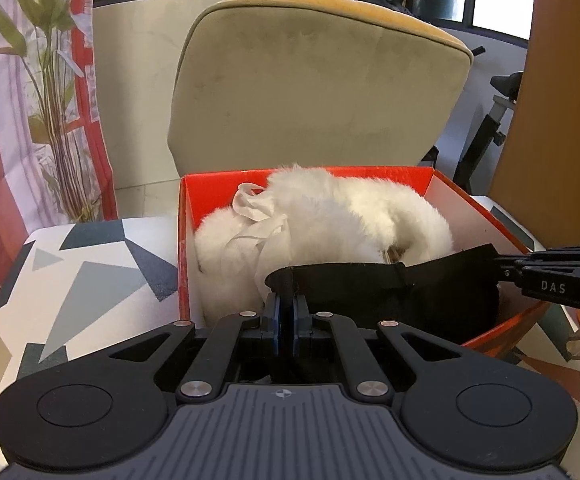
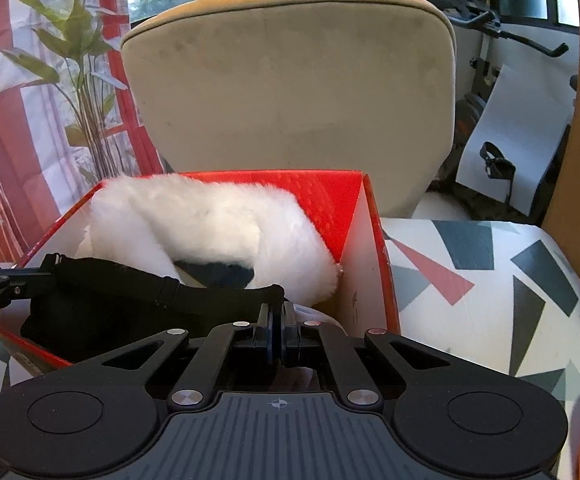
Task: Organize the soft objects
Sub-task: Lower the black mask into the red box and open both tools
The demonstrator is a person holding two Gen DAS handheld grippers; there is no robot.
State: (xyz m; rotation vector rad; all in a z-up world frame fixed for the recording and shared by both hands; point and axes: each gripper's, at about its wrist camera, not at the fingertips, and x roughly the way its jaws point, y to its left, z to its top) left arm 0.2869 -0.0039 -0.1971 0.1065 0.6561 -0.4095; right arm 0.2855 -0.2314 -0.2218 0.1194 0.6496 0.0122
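Note:
An open red cardboard box [image 1: 225,188] stands on a patterned table; it also shows in the right wrist view [image 2: 330,200]. Inside lies a fluffy white soft item [image 1: 354,208] [image 2: 209,216] with a white cloth [image 1: 257,216] on it. A black fabric item [image 1: 390,292] [image 2: 121,300] is stretched over the box's near part. My left gripper [image 1: 287,300] is shut on its left end. My right gripper [image 2: 277,312] is shut on its right end, and it enters the left wrist view from the right [image 1: 502,258]. The left gripper shows at the left edge of the right wrist view [image 2: 45,268].
The table [image 1: 89,272] [image 2: 490,280] has a white cover with grey, blue and red shapes. A beige chair back [image 1: 322,88] [image 2: 290,88] stands behind the box. A plant [image 1: 49,80] and red-white curtain are at the left. An exercise bike [image 2: 490,40] is at the right.

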